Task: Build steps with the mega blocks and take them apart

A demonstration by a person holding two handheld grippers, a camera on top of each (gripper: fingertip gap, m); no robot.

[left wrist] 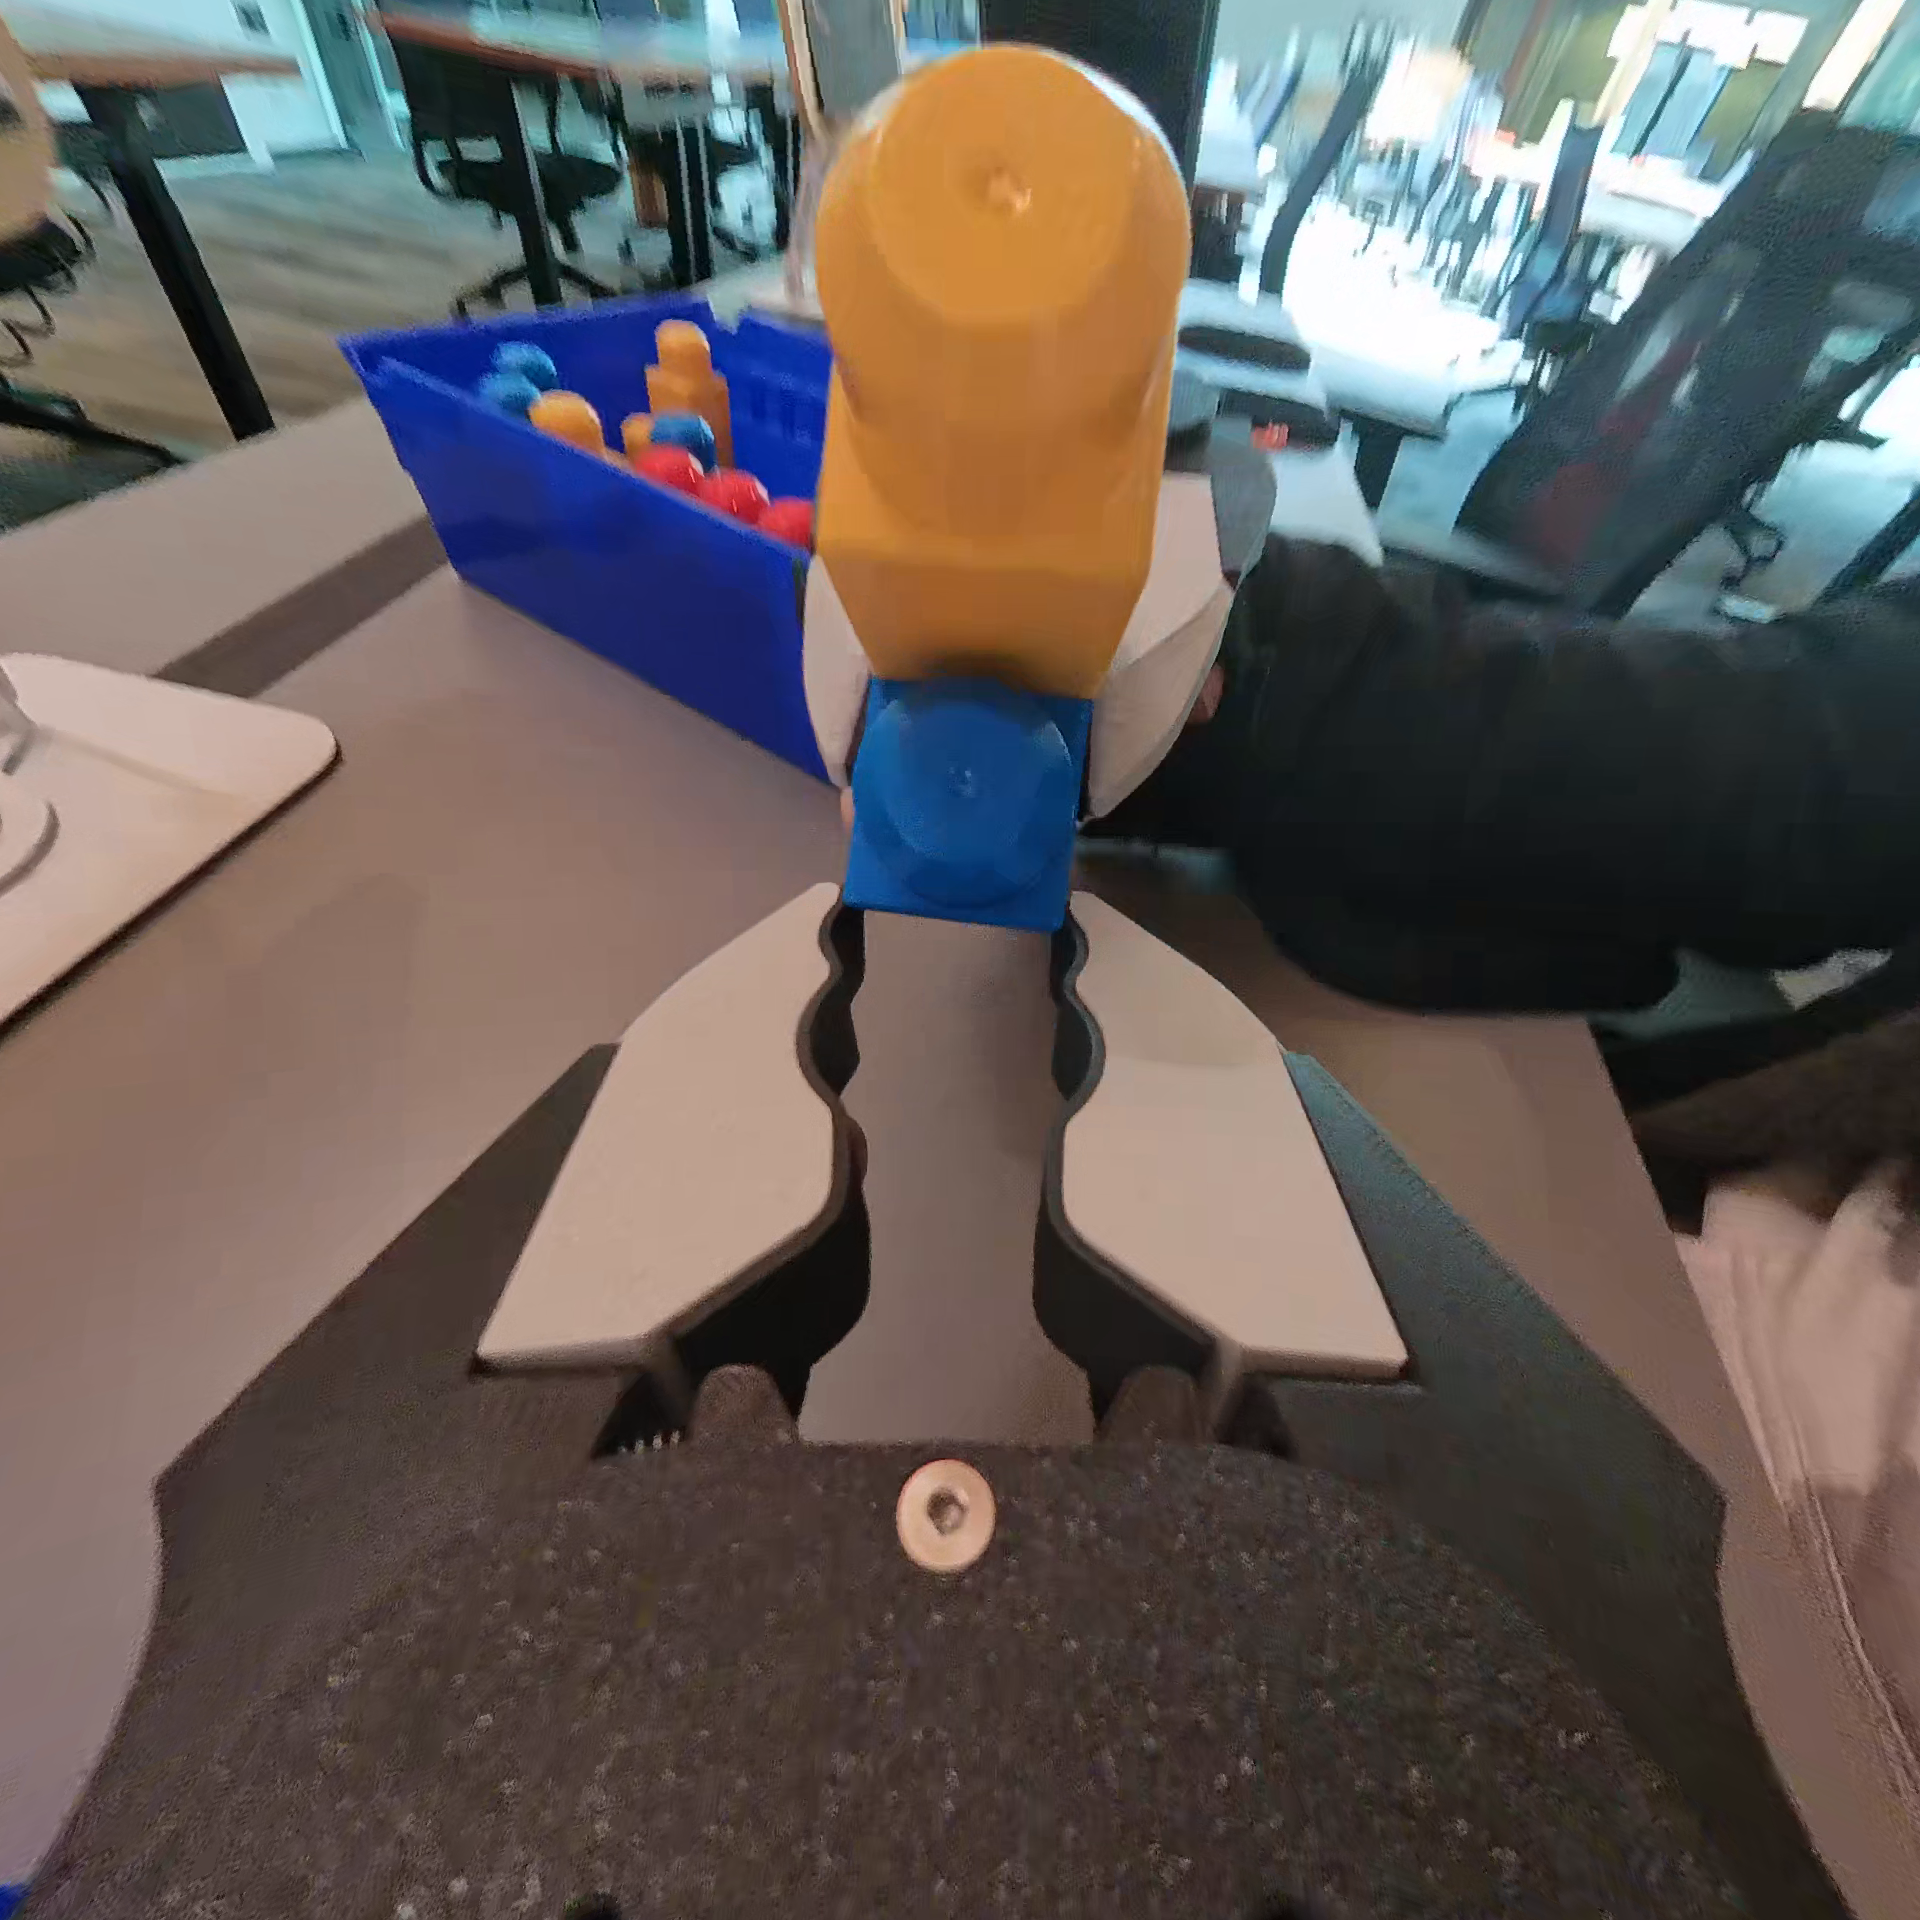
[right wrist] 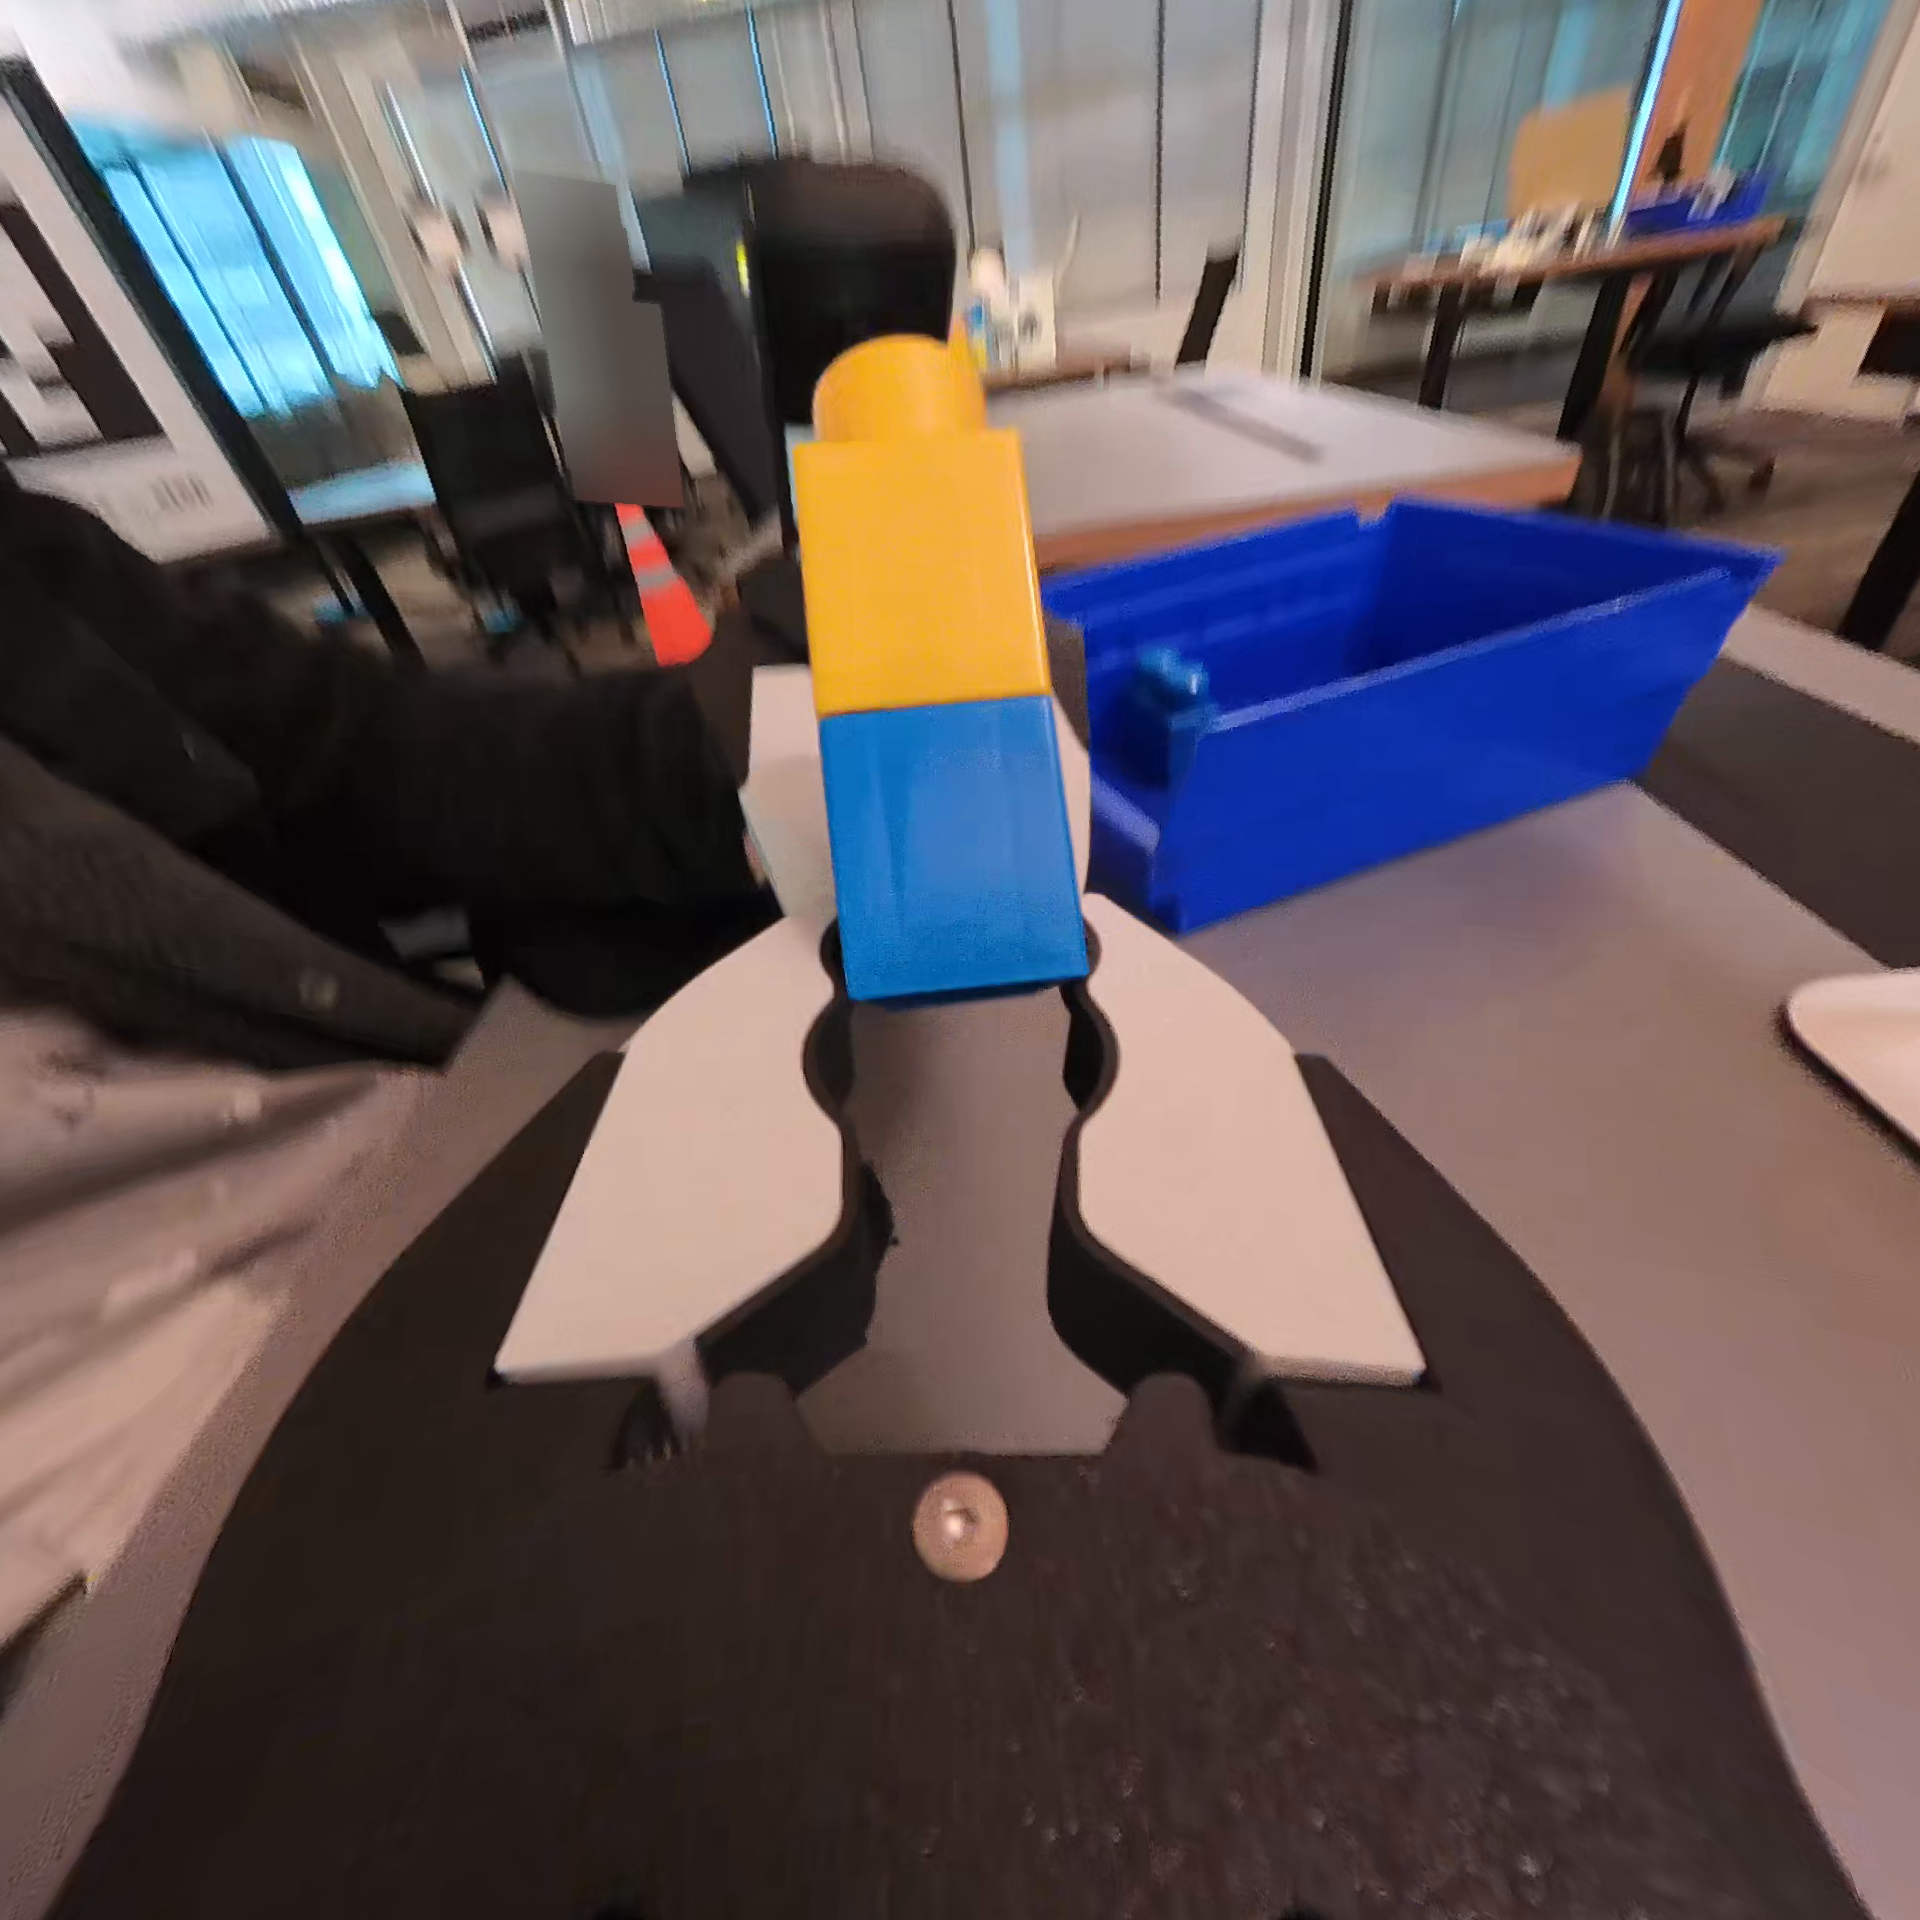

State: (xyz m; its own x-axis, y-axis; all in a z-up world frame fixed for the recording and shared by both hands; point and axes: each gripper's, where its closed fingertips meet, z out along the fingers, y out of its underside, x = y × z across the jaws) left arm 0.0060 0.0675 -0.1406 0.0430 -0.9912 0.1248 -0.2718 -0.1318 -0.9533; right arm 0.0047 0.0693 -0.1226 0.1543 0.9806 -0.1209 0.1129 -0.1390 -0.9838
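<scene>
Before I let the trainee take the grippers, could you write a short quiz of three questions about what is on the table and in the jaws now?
1. True or false: in the left wrist view, the blue bin holds only red blocks.
2. Which colour is the block joined to the blue block? A) red B) yellow C) green
3. What are the jaws of the right gripper shut on?

Key:
1. False. The bin holds blue, yellow and red blocks.
2. B, the yellow block.
3. The blue block, held at its lower end.
</scene>
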